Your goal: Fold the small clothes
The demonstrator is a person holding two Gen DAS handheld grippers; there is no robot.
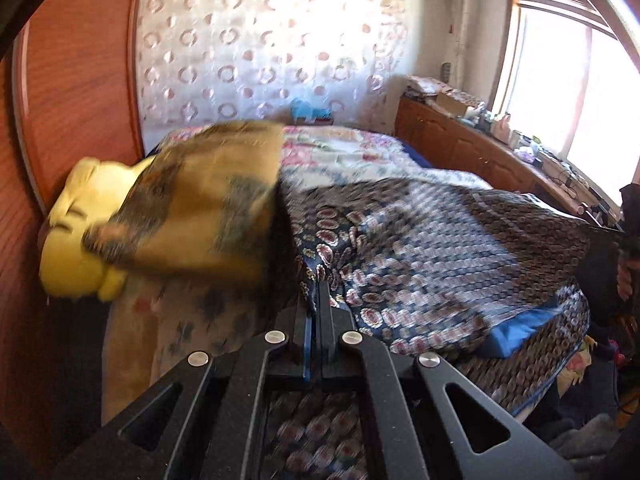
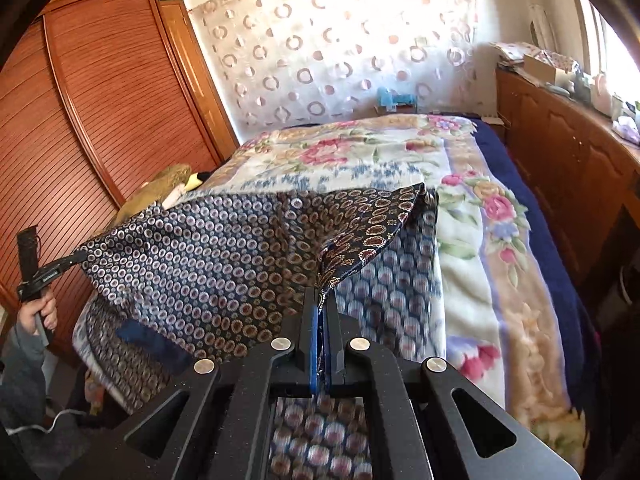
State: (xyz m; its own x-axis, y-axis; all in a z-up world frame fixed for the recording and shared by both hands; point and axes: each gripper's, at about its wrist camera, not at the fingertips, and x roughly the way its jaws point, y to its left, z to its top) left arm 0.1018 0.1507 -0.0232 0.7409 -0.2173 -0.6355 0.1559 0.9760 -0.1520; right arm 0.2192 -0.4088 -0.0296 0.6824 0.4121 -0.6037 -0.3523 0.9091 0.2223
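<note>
A dark blue garment (image 1: 420,248) with a ring pattern is stretched in the air above the bed. My left gripper (image 1: 318,284) is shut on one edge of it. My right gripper (image 2: 320,294) is shut on another edge of the same garment (image 2: 224,248). In the right wrist view the left gripper (image 2: 74,258) shows at far left, held by a hand, pinching the garment's far corner. The cloth hangs below both grippers and hides part of the bed.
A floral blanket (image 2: 472,208) covers the bed. A yellow pillow (image 1: 84,216) and a brownish cloth (image 1: 200,204) lie at the bed's left side. A wooden wardrobe (image 2: 100,100) stands at left, a low wooden cabinet (image 2: 560,148) with clutter at right under the window.
</note>
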